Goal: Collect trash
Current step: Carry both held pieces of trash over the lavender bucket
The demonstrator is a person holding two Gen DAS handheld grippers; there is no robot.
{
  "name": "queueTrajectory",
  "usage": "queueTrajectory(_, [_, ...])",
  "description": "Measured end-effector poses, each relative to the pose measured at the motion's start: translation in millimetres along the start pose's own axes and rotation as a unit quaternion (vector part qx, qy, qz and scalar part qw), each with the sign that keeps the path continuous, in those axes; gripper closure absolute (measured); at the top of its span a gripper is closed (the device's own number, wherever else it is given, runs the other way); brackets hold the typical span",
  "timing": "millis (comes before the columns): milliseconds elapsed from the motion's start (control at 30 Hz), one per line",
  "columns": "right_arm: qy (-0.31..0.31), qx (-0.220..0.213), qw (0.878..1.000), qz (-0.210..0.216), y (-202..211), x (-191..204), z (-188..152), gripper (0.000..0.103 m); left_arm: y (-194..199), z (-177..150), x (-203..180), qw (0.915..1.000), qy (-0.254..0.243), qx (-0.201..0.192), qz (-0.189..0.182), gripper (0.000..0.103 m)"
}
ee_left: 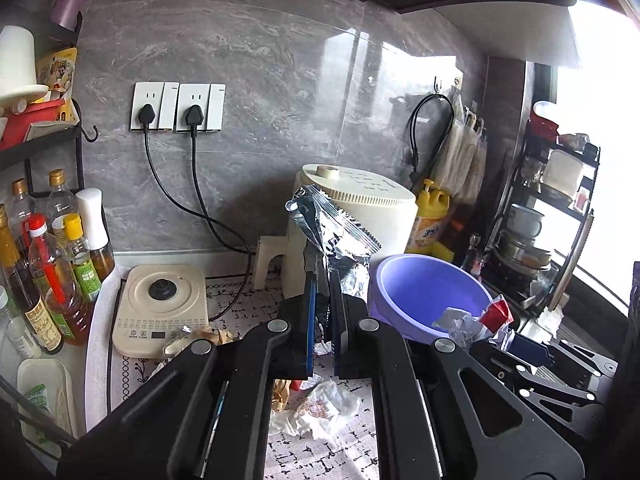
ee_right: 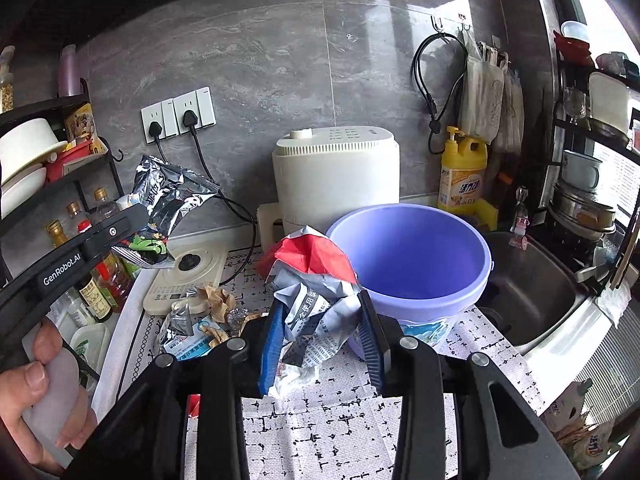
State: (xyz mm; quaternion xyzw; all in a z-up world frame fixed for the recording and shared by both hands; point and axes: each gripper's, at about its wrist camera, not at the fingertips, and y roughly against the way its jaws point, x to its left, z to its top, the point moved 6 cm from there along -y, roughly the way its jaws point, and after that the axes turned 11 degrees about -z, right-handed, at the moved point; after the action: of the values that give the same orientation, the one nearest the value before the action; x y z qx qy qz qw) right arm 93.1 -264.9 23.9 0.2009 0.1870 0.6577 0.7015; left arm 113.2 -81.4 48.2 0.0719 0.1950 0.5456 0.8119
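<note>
Right gripper (ee_right: 320, 328): clamped on crumpled red-and-grey paper (ee_right: 312, 280), beside purple bucket (ee_right: 420, 256).
Left gripper (ee_left: 323, 320): pinching silver foil wrapper (ee_left: 332, 228), raised.
Counter mat (ee_right: 340, 420): scattered scraps (ee_right: 216, 304).

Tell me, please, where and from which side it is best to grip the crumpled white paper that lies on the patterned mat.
Probably pinch the raised, puffy middle of the crumpled white paper, coming straight down from above. It lies low on the patterned mat, so its edges offer little to catch. Both grippers are occupied: the left gripper holds a silver wrapper, the right gripper a red-and-grey wrapper.
</note>
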Motion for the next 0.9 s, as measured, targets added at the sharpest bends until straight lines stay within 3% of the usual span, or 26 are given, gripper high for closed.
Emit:
queueTrajectory(633, [-0.039, 0.006, 0.999, -0.001, -70, -78, 32, 0.067, -97, 8, -65, 0.9985, -0.034, 0.035, -0.026, 0.096])
queueTrajectory(700, [-0.040, 0.008, 0.999, 0.001, -78, -81, 34, 0.065, -106, 8, -68, 0.9983, -0.036, 0.039, -0.024, 0.096])
queueTrajectory(767, [-0.045, 0.010, 0.999, 0.002, -86, -86, 35, 0.054, -115, 9, -71, 0.9982, -0.037, 0.042, -0.022, 0.096])
queueTrajectory(900, [-0.051, 0.013, 0.999, 0.005, -96, -95, 36, 0.046, -127, 10, -77, 0.9978, -0.041, 0.048, -0.019, 0.096])
